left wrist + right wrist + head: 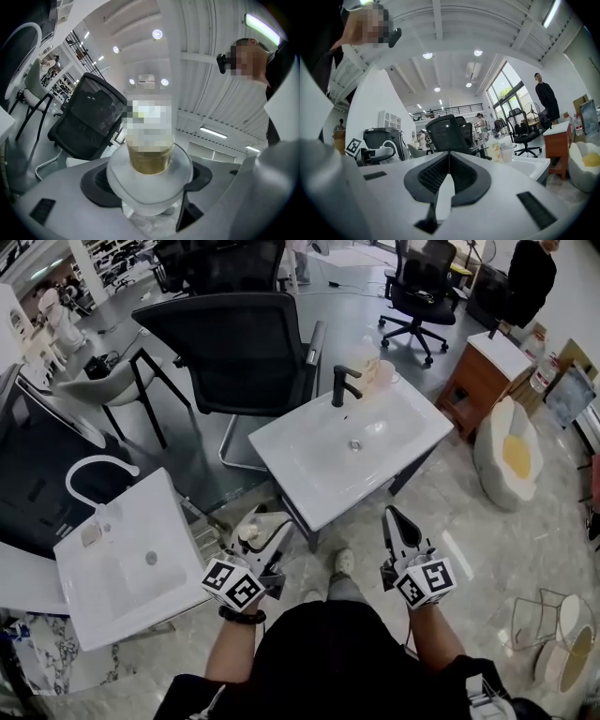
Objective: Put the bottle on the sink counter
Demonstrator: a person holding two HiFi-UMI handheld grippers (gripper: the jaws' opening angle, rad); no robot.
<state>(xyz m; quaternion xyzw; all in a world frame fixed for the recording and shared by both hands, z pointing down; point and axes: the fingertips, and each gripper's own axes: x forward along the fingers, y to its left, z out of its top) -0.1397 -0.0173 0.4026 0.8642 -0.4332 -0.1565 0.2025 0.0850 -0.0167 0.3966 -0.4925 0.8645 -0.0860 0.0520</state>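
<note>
My left gripper point(259, 529) point(150, 180) is shut on a white bottle point(250, 533) point(149, 161). It holds the bottle in the air just off the near left corner of the middle sink counter point(309, 486). In the left gripper view the bottle's white body fills the space between the dark pads point(101, 182), and a yellowish part shows above it. The counter is white, with a basin and a black faucet point(343, 385). My right gripper point(395, 518) point(448, 182) is shut on nothing, to the right of the left one and in front of the counter's near edge.
A cup and a pale bottle point(380, 373) stand at the counter's back edge. A second white sink point(89, 601) with a white faucet is at the left. A black office chair point(230, 348) stands behind the counter, a wooden cabinet point(483, 376) and a white seat point(511, 456) to the right.
</note>
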